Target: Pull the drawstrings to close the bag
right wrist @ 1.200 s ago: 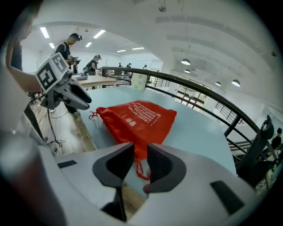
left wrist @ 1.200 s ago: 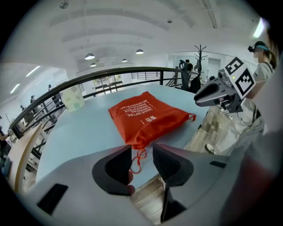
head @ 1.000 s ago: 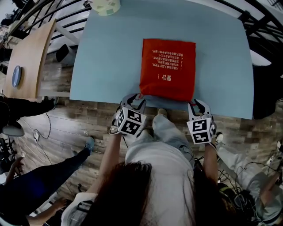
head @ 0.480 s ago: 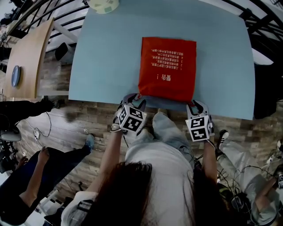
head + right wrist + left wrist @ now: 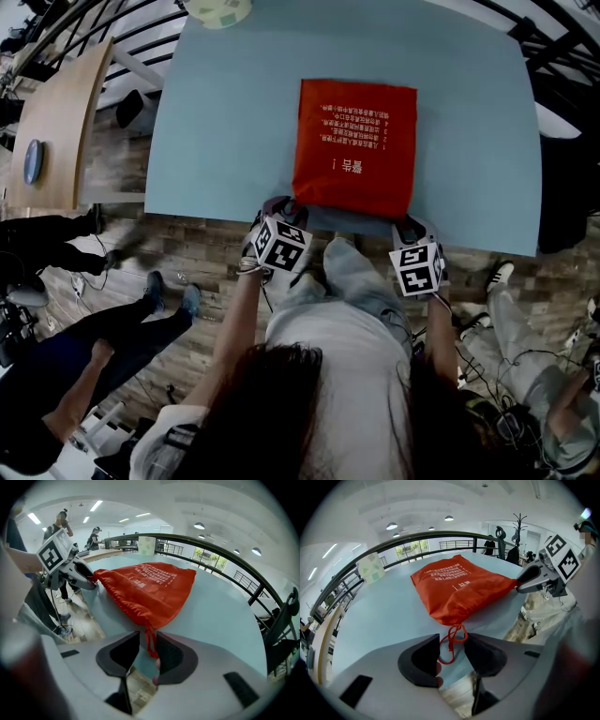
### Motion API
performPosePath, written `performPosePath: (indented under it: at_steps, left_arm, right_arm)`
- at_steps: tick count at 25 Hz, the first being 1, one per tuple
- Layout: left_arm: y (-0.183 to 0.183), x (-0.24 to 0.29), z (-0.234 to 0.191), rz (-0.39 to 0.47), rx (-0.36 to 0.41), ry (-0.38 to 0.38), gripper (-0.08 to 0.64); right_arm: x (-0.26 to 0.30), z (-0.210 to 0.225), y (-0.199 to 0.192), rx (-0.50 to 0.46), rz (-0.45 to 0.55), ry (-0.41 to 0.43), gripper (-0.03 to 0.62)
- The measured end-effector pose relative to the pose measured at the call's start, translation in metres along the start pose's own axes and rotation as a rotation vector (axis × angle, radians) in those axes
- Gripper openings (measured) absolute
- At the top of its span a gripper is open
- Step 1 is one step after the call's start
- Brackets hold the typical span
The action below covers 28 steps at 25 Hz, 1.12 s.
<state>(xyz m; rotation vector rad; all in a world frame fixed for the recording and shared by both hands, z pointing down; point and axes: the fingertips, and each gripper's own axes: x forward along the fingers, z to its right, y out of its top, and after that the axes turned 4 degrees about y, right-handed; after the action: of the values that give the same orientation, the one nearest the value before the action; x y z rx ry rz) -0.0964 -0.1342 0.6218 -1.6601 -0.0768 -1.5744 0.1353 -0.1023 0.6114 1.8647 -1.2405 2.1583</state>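
The tabletop (image 5: pixel 225 122) carries the red bag (image 5: pixel 354 145) at the middle of its near edge, with the gathered mouth along that edge and the body running toward the far edge. At the bag's near-left corner the left hand-held gripper (image 5: pixel 284 208) stands open, and the looped left drawstring (image 5: pixel 457 631) hangs between its jaws, unpinched. At the near-right corner the right hand-held gripper (image 5: pixel 412 225) is also open, with the right drawstring (image 5: pixel 150 643) lying in its gap. Each cord is nearest its own gripper, so both need closing first. The pull looks to run outward along the near edge, where nothing stands on the tabletop to either side.
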Motion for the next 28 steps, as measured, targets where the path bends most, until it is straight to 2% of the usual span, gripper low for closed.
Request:
performPosePath:
  at_steps: [4, 8, 11, 16, 18, 22, 28]
  left_arm:
    - [0.000, 0.001, 0.002, -0.006, -0.037, -0.034, 0.162]
    - [-0.001, 0.002, 0.008, -0.016, -0.057, -0.080, 0.109]
    - [-0.001, 0.003, 0.005, -0.019, -0.095, -0.112, 0.106]
    - [0.007, 0.007, -0.008, -0.028, -0.147, -0.142, 0.037]
    - [0.007, 0.007, -0.007, -0.022, -0.130, -0.136, 0.032]
    - [0.000, 0.003, -0.005, -0.019, -0.081, -0.070, 0.029]
    - [-0.012, -0.004, -0.016, -0.017, -0.100, -0.003, 0.028]
  right_arm:
    - [0.004, -0.002, -0.004, 0.015, -0.009, -0.003, 0.106]
    - [0.009, -0.004, -0.006, 0.031, -0.008, -0.001, 0.092]
    - [0.010, -0.007, -0.007, 0.056, 0.001, 0.011, 0.072]
    - [0.014, -0.004, -0.002, 0.075, 0.006, 0.027, 0.040]
    - [0.012, -0.003, -0.002, 0.068, 0.000, 0.023, 0.038]
    - [0.006, -0.003, -0.008, 0.065, -0.003, -0.005, 0.035]
    - [-0.002, 0.005, -0.016, 0.104, 0.012, -0.072, 0.034]
